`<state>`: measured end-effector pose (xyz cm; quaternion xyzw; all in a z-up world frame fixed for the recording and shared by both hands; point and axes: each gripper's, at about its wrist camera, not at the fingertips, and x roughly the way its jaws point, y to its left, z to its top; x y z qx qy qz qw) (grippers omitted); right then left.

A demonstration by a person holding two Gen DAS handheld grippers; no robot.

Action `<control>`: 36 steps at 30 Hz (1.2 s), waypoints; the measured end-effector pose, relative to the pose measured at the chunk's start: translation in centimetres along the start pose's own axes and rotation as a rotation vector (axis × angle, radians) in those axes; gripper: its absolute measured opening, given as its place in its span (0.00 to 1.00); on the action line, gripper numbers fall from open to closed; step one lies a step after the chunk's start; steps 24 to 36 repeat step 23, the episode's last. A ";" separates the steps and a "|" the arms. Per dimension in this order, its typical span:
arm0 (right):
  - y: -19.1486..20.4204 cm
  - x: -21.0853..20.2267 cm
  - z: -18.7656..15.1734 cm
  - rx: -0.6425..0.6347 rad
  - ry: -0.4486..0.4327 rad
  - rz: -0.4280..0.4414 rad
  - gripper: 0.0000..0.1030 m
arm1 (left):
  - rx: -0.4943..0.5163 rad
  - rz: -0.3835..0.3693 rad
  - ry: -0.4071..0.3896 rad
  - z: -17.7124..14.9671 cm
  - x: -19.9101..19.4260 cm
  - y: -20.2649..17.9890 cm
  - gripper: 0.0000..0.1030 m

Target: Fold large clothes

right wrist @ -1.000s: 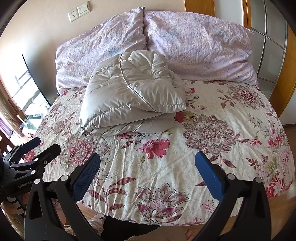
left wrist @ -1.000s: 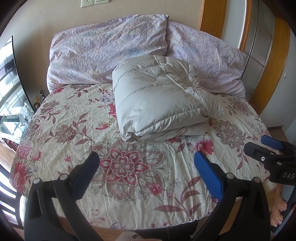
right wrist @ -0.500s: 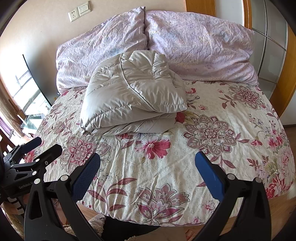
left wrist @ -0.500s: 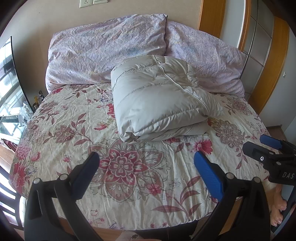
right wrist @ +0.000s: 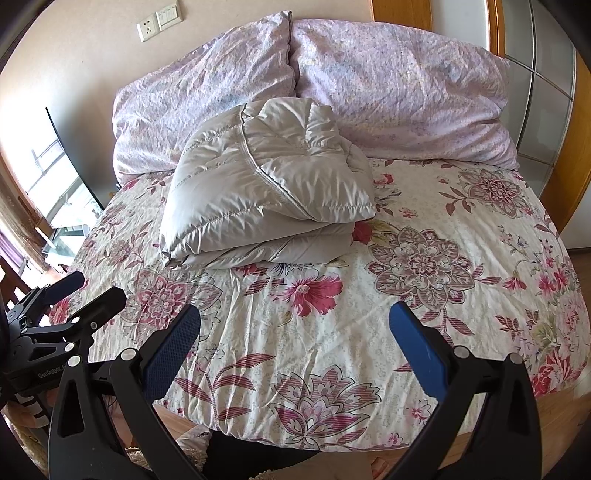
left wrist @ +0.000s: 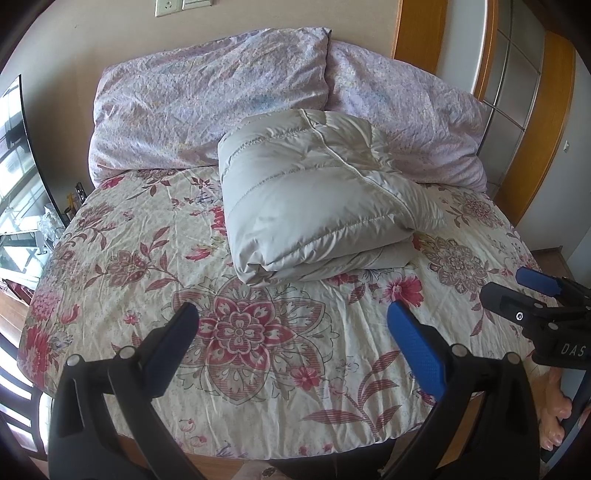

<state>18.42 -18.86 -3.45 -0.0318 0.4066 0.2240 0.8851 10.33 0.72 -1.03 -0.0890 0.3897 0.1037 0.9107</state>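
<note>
Grey folded jacket (left wrist: 317,199) lies at 12 o'clock against pillows (left wrist: 207,99); bedspread (left wrist: 258,369) bare nearer; both hand-held grippers, left (left wrist: 291,343) and right (right wrist: 295,339), spread, seemingly untouching.

- This is a bedroom in a home.
- A bed (left wrist: 110,258) fills most of both views, covered with a cream spread (right wrist: 424,314) printed with red and pink flowers.
- Two lilac pillows (left wrist: 207,107) lean against the wall at its head.
- A wall socket and switch plate (right wrist: 159,23) sit on the beige wall above the pillows.
- Wooden-framed sliding doors (left wrist: 517,92) with frosted panels stand at one side of the bed.
- A bright window (right wrist: 55,177) lets daylight in on the other side.
- A folded grey padded jacket (left wrist: 314,192) lies on the spread, touching the pillows.
</note>
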 end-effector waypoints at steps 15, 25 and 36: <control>0.0 0.0 0.0 0.000 0.000 0.001 0.99 | 0.001 -0.007 -0.001 0.0 0.0 -0.1 0.98; 0.0 0.0 0.1 0.000 0.001 0.002 0.99 | -0.005 -0.007 0.004 -0.1 0.2 0.1 0.98; 0.0 0.0 0.1 0.000 0.001 0.002 0.99 | -0.005 -0.007 0.004 -0.1 0.2 0.1 0.98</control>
